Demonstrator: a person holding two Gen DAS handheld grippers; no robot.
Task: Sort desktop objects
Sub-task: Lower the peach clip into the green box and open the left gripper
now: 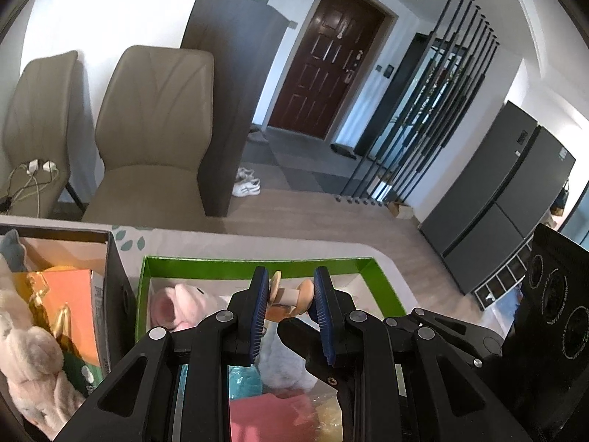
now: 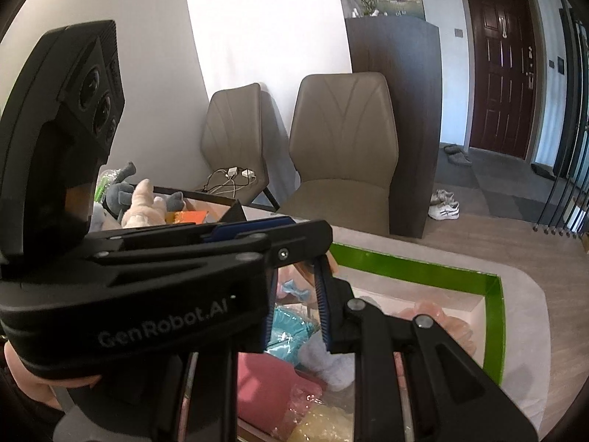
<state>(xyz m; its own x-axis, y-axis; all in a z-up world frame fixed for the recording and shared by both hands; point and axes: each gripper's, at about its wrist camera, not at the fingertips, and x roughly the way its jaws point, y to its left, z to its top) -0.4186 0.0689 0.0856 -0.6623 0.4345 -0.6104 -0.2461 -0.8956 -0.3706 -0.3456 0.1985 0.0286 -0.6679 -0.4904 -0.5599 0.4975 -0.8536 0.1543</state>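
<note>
My left gripper [image 1: 291,307] is shut on a small wooden spool toy [image 1: 291,294], its blue pads pressed on the two end discs. It hangs over the green-rimmed box [image 1: 257,263], which holds a pink plush [image 1: 184,302] and a white plush [image 1: 283,361]. In the right wrist view the left gripper [image 2: 313,235] crosses in front and hides one finger of my right gripper [image 2: 296,269]. The right gripper's fingers stand a narrow gap apart over the green-rimmed box [image 2: 405,263]. Whether anything is pinched between them is hidden.
A black box [image 1: 114,276] to the left holds a cream plush [image 1: 25,350] and an orange carton [image 1: 73,305]. Pink cloth [image 2: 265,375] and a teal packet [image 2: 287,328] lie below the right gripper. Two beige chairs [image 1: 154,129] stand past the table's far edge.
</note>
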